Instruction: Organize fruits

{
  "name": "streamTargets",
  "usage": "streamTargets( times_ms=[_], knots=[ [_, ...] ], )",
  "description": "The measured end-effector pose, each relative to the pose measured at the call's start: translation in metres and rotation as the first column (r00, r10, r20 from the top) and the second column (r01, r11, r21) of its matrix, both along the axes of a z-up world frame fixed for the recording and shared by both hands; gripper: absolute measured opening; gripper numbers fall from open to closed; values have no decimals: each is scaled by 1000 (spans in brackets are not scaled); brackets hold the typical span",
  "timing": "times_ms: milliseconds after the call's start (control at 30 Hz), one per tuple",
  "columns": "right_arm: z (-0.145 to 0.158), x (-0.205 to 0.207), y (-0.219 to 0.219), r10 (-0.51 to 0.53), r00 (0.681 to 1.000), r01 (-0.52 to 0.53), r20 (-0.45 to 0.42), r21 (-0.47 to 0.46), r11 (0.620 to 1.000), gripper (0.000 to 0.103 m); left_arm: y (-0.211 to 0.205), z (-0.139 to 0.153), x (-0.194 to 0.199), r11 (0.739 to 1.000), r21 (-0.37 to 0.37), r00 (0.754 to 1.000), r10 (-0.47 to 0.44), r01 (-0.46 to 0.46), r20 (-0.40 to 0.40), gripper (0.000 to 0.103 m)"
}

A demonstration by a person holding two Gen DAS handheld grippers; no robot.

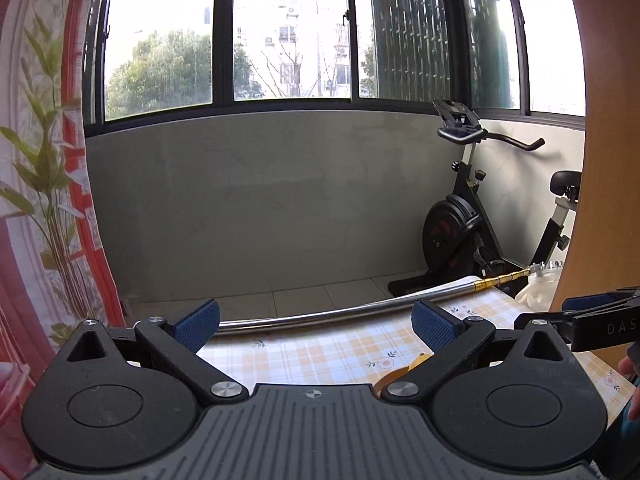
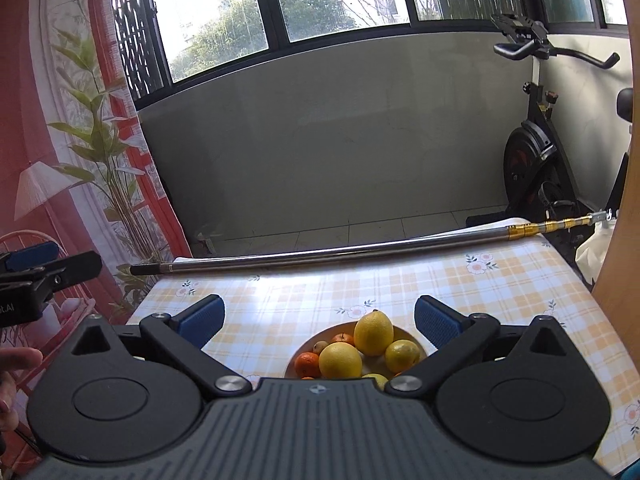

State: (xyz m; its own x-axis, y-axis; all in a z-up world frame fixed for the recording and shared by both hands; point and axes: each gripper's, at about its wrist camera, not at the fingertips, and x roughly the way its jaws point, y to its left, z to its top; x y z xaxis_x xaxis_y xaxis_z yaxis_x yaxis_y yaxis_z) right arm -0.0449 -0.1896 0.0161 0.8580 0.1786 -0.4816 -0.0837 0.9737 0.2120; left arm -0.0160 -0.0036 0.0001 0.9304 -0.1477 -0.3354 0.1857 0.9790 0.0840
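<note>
Both spread wide and empty: left gripper (image 1: pixel 316 326) and right gripper (image 2: pixel 320 322), above the checked table (image 2: pixel 500 280). Lower centre of the right view: plate (image 2: pixel 406 335) piled with lemons (image 2: pixel 374 332) and small oranges (image 2: pixel 307 363). Firm, round, likely to roll, probably best pinched across the middle, topmost first.

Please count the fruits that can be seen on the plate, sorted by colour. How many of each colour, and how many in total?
Seen from the right wrist, on the round tan plate:
Large yellow citrus fruits: 3
Small orange mandarins: 2
Small brownish fruit: 1
Partly hidden pale yellow fruit at the gripper's edge: 1
Total: 7; more may be hidden.
</note>
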Motion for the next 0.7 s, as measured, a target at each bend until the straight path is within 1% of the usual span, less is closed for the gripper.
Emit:
streamTargets(
  times_ms=[167, 267, 367, 467, 633, 700],
  knots=[
    [17, -18, 11, 8, 999, -7, 50, -25, 1000, 103, -1, 15, -17, 1000, -8, 1000, -10, 10, 27, 103],
    [24, -25, 15, 13, 996, -11, 85, -29, 1000, 103, -3, 21, -24, 1000, -9, 998, 0, 1, 58, 103],
    [31, -32, 17, 3, 992, 2, 124, -46, 999, 103, -1, 26, -32, 1000, -18, 995, 12, -10, 95, 103],
    [37, -37, 17, -12, 987, 20, 163, -50, 999, 103, -3, 28, -35, 1000, -19, 995, 18, -16, 101, 103],
    [40, -42, 19, -15, 982, 25, 186, -49, 999, 103, -5, 26, -40, 999, -1, 992, 32, -32, 125, 103],
    [39, -42, 20, -13, 982, 24, 188, -52, 998, 103, -4, 27, -42, 1000, -7, 992, 29, -28, 126, 103]
  ],
)
